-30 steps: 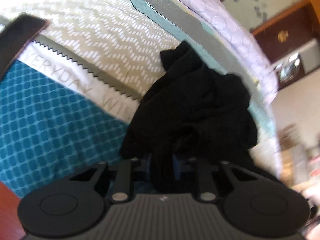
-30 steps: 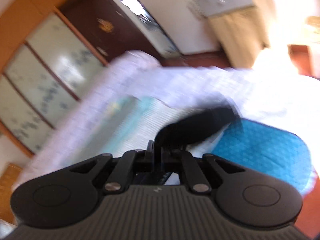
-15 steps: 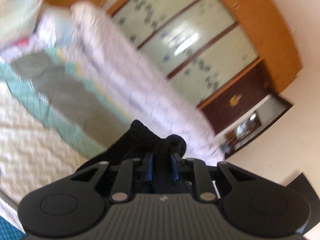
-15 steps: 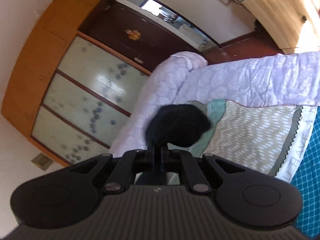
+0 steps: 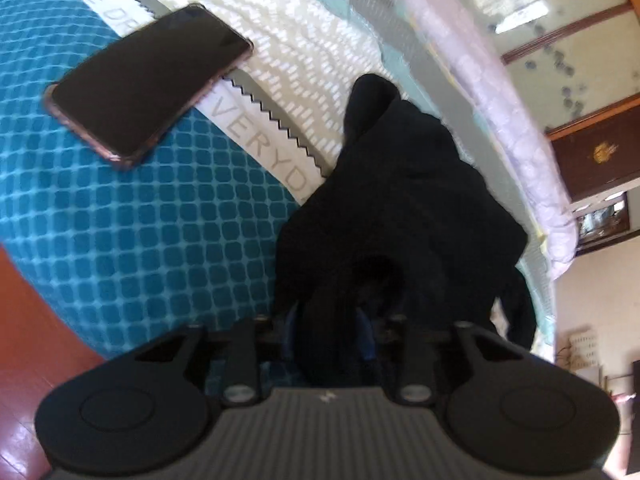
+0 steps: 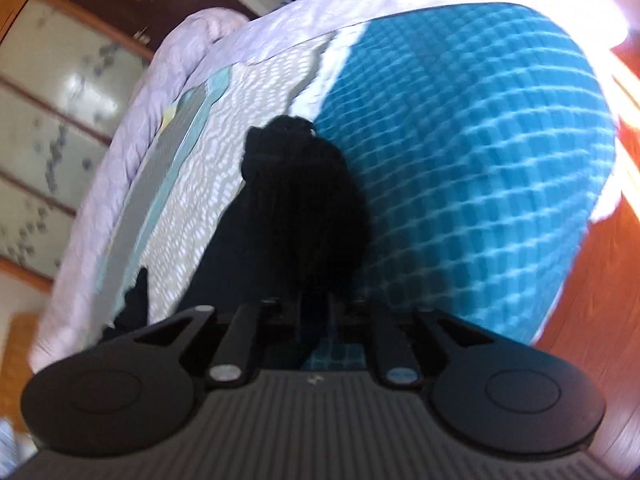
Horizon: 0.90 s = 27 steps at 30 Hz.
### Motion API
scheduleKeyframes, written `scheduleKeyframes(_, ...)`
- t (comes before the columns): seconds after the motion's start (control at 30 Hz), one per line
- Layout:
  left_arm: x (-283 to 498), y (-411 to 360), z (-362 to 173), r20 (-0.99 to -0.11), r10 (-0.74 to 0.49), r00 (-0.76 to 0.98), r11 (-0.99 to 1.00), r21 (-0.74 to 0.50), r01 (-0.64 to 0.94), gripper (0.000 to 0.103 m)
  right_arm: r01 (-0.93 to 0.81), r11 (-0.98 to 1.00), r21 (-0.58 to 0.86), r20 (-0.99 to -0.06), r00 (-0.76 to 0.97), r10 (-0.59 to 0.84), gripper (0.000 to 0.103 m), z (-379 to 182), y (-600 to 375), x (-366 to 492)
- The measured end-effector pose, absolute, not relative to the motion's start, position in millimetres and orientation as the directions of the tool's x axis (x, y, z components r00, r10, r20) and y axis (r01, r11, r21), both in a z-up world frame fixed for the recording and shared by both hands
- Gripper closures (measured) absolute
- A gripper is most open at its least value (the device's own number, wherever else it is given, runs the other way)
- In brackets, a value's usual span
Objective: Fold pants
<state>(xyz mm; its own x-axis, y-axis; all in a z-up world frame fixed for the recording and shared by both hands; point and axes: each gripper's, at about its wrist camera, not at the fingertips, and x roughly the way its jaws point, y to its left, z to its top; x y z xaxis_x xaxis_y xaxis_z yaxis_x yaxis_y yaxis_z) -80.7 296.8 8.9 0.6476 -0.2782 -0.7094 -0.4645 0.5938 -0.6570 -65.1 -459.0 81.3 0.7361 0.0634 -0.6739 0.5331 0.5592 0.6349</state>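
The black pants (image 5: 408, 200) lie bunched in a heap on the bed, across the seam between the teal and the zigzag-patterned cover. My left gripper (image 5: 330, 320) sits at the near end of the heap. Its jaws are opening, and a thick roll of the black cloth still lies between the blue pads (image 5: 366, 336). In the right wrist view the pants (image 6: 296, 200) stretch away from my right gripper (image 6: 315, 312). Its jaws are also opening, with a dark strip of the cloth between the fingers.
A dark phone in a pink case (image 5: 148, 80) lies on the bed left of the pants. The teal cover (image 6: 460, 160) rounds off to the red-brown floor (image 5: 32, 320). A lilac quilt (image 5: 500, 120) is heaped along the far side, with a wardrobe (image 5: 560, 40) behind it.
Both grippers swung up with the pants, then came back down to the bed. The pants now rest on the cover and both pairs of jaws stand wider than before.
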Motion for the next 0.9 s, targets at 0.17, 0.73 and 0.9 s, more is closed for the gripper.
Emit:
scheduleKeyframes(0.17,-108,314,52,-0.689,-0.174,0.703,0.655,-0.614,-0.44,0.049,0.643,0.574,0.507,-0.66,0.718,-0.221,0.06,130,-478,-96)
scheduleKeyframes(0.73,120,296,56,-0.705,-0.051,0.707,0.819,-0.434,-0.374,0.02,0.159,0.802,0.576,-0.652,0.682,0.333,0.051,86,-300,199)
scheduleKeyframes(0.9,170,278,26,-0.746,-0.025,0.666,0.864,-0.351,-0.36,0.014,0.153,0.825,0.544,-0.708,0.611,0.353,0.046,60,-264,260)
